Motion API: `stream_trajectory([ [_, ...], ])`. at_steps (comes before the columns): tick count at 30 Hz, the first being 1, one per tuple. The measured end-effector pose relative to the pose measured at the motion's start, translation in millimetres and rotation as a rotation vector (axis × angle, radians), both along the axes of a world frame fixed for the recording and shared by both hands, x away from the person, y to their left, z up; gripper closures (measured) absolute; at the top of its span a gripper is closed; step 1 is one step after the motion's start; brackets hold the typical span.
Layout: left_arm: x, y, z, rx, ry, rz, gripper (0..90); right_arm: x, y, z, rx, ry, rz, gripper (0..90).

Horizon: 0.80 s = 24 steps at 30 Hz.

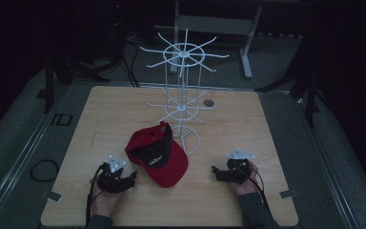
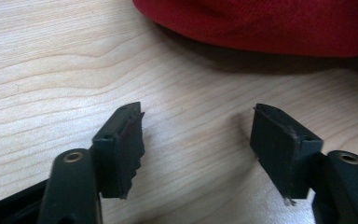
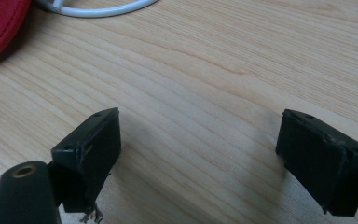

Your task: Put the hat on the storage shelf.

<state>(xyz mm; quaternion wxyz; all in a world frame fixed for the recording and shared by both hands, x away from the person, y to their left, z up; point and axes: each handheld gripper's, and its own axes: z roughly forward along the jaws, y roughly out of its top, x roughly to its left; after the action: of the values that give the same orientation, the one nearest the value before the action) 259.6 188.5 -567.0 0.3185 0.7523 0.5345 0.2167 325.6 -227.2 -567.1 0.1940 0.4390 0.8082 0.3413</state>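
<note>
Wooden table [image 1: 228,129] takes up most of the high view, light grain, dark floor around it. On its far half stands the white wire display rack [image 1: 185,90], upright, two tiers of spoke arms on a centre pole, round wire base ring on the tabletop. Just in front of that base lies the red baseball cap [image 1: 158,156], upside down or on its side, dark lining with some lettering facing up, brim pointing toward my side of the table; its far edge sits just beside the rack's base ring, touching or not I cannot tell. Cap lies between my two grippers, nearer the left one. My left gripper [image 1: 132,176] rests low near the front left of the table, jaws pointing at the cap; in the left gripper view [image 2: 198,128] the jaws stand wide apart with bare wood between them, and the red cap [image 2: 261,23] is near ahead, not touched. My right gripper [image 1: 214,170] is at front right, pointing left toward the cap; in the right gripper view [image 3: 200,140] the jaws are wide, nothing between them, cap edge [image 3: 0,28] at far left and a curve of rack base wire [image 3: 98,9] at top.
</note>
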Motion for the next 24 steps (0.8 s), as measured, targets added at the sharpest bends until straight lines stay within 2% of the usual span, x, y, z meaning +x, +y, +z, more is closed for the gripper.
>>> stream_trajectory([
  [4, -1.3, 3.3, 1.8, -0.078, 0.023, -0.019, 42.4, 0.1, 0.0, 0.0, 0.0, 0.0, 0.0, 13.7],
  [7, -2.0, 3.7, 3.5, -0.091, 0.036, -0.05, 42.8, 0.1, 0.0, 0.0, 0.0, 0.0, 0.0, 13.7],
  [10, -4.1, 3.4, 6.3, -0.111, 0.035, -0.068, 43.4, 0.2, 0.0, 0.0, 0.0, 0.0, 0.0, 13.7],
  [12, -5.5, 2.3, 7.9, -0.11, 0.032, -0.08, 42.4, 0.2, 0.0, 0.0, 0.0, 0.0, 0.0, 13.7],
  [15, -12.0, -3.4, 13.6, -0.117, 0.008, -0.1, 40.4, 0.2, 0.0, 0.0, 0.0, 0.0, 0.0, 13.7],
  [22, -21.1, -8.9, 28.5, -0.232, -0.009, -0.129, 37.4, 0.2, 0.0, 0.0, 0.0, 0.0, 0.0, 13.7],
  [24, -23.9, -12.2, 30.0, -0.243, -0.007, -0.141, 37.2, 0.2, 0.0, 0.0, 0.0, 0.0, 0.0, 13.7],
])
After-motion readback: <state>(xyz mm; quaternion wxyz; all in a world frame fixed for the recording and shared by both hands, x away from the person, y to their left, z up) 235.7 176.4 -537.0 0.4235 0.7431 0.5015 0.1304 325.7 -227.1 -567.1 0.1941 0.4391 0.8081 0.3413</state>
